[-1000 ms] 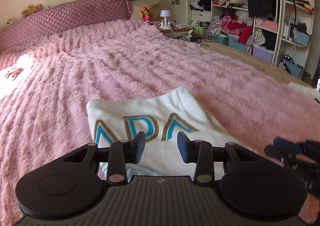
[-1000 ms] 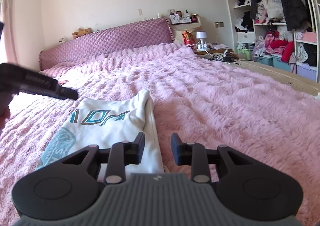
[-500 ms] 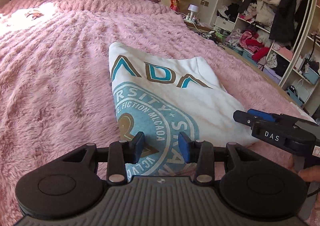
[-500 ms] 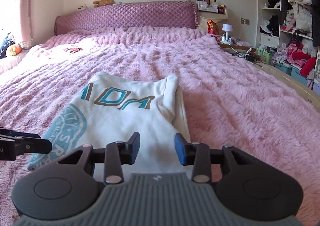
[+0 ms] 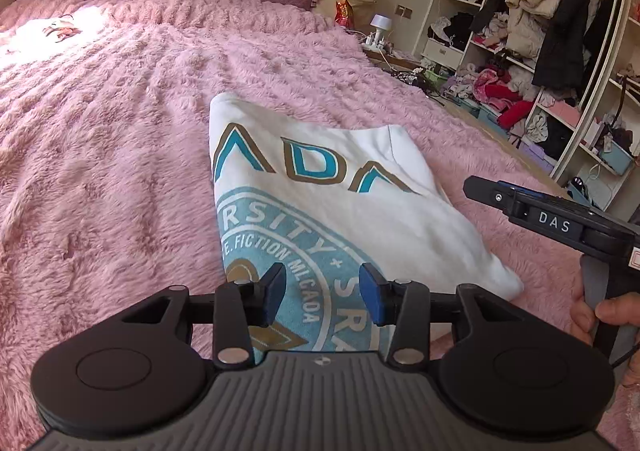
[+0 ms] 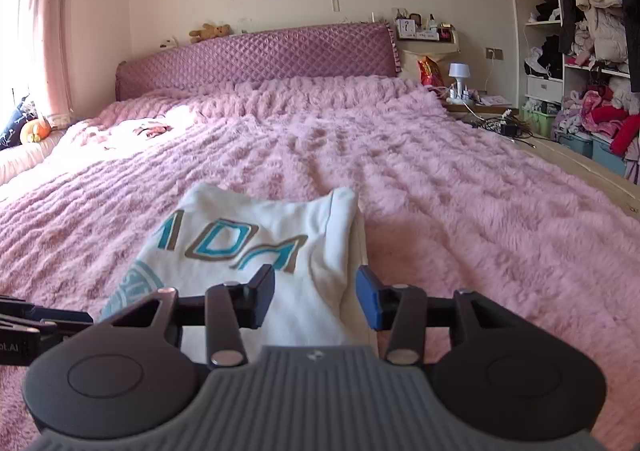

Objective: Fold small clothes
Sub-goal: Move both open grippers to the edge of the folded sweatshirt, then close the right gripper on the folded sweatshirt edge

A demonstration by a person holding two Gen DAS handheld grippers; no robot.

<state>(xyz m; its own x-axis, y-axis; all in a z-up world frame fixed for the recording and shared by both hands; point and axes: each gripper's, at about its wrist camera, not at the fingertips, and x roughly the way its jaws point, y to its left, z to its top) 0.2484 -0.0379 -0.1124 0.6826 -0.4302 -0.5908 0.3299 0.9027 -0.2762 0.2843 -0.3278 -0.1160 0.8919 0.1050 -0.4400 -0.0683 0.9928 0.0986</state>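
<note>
Pink shaggy bedding (image 5: 120, 155) covers the wide bed we work on, with a quilted purple headboard (image 6: 256, 59) at twelve o'clock and open shelves of clothes (image 5: 536, 63) toward two o'clock. On the headboard sits a teddy bear (image 6: 210, 31), and a small white lamp (image 6: 459, 75) stands on the bedside at about one o'clock.

Our white sweatshirt (image 5: 332, 187) lies folded flat on the bedding, printed side up, with teal and tan letters across its far part and a round teal crest (image 5: 304, 271) nearer to us. A folded-in sleeve runs along its edge toward three o'clock in the right wrist view.

We hold the left gripper (image 5: 322, 297) low over the near end of the sweatshirt, above the crest. Its jaws are opening; the cloth shows in the gap below them, and neither pad presses on it.

We hold the right gripper (image 6: 315, 297) at the near end of the garment's sleeve side. Its jaws are opening too, with the white fabric showing between the blue pads but not pinched. From the left wrist view this gripper reaches in from three o'clock beside the sweatshirt's near corner, and our right hand (image 5: 600, 317) wraps its handle.
</note>
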